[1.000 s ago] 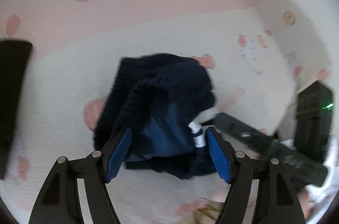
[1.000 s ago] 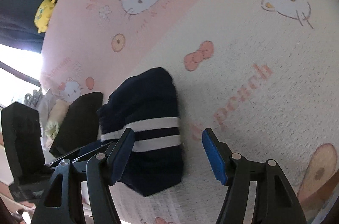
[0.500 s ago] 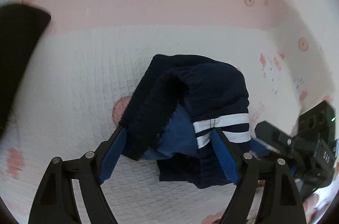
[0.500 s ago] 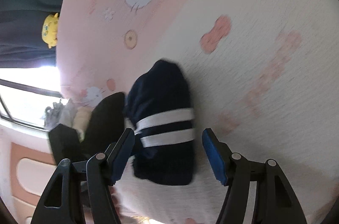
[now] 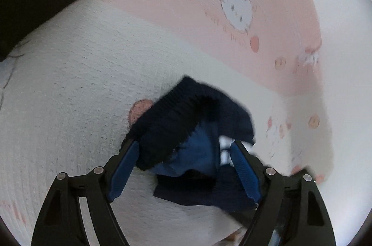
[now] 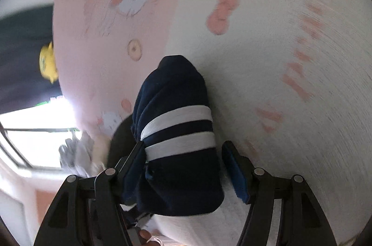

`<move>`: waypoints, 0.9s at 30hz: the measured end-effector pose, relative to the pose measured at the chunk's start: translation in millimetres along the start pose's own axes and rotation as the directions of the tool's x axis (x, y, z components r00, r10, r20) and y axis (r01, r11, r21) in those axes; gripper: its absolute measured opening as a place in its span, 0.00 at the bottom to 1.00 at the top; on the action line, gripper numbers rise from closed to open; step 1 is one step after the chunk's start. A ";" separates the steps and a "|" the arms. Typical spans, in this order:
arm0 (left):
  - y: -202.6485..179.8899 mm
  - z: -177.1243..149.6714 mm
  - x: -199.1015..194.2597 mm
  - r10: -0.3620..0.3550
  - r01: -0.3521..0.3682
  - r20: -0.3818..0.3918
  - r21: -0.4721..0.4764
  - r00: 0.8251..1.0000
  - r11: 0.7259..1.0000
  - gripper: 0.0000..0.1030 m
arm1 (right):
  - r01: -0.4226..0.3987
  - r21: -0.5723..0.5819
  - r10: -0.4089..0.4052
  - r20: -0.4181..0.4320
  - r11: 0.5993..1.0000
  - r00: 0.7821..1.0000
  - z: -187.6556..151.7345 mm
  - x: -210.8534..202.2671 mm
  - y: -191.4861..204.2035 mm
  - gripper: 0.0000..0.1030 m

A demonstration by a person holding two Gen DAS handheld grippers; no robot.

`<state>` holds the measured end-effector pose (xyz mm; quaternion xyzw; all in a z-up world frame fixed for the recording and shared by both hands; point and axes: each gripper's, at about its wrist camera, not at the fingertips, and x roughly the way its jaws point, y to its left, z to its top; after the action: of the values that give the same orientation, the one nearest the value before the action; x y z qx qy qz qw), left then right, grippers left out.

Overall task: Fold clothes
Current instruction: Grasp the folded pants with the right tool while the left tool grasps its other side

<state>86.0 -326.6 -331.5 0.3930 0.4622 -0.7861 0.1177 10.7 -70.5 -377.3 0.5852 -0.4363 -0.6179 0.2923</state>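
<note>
Left wrist view: left gripper [image 5: 183,162] spread wide after just opening further, navy garment [image 5: 186,129] bunched between the pads, no squeeze visible. Garment sits on the white-and-pink sheet [image 5: 69,106]. Right wrist view: right gripper [image 6: 183,164] also spread, straddling the garment's white-striped end [image 6: 179,127]; right pad clear of the cloth.

One navy garment [image 5: 186,129] with two white stripes [image 6: 179,127] lies on one printed blanket [image 5: 69,94].
</note>
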 end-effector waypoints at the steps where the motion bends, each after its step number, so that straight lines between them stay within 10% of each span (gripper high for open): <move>1: -4.4 -2.0 -0.6 -0.009 0.009 -0.005 -0.012 1.000 1.000 0.78 | -0.005 0.028 0.005 0.004 1.000 1.000 -1.0 -2.4 -3.2 0.64; 20: 8.5 16.8 27.3 -0.108 0.111 -0.121 0.024 0.987 0.993 0.77 | -0.039 0.081 0.038 0.013 0.996 0.999 -1.2 -5.7 -18.5 0.66; 27: 17.4 -6.2 21.9 -0.152 0.149 -0.069 -0.045 0.986 0.988 0.54 | -0.009 0.032 0.006 0.108 0.999 0.994 -7.5 -4.9 -12.4 0.66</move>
<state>84.3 -327.1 -360.1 0.3826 0.5102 -0.7687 0.0491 20.5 -62.2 -385.4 0.5540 -0.4637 -0.6402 0.2612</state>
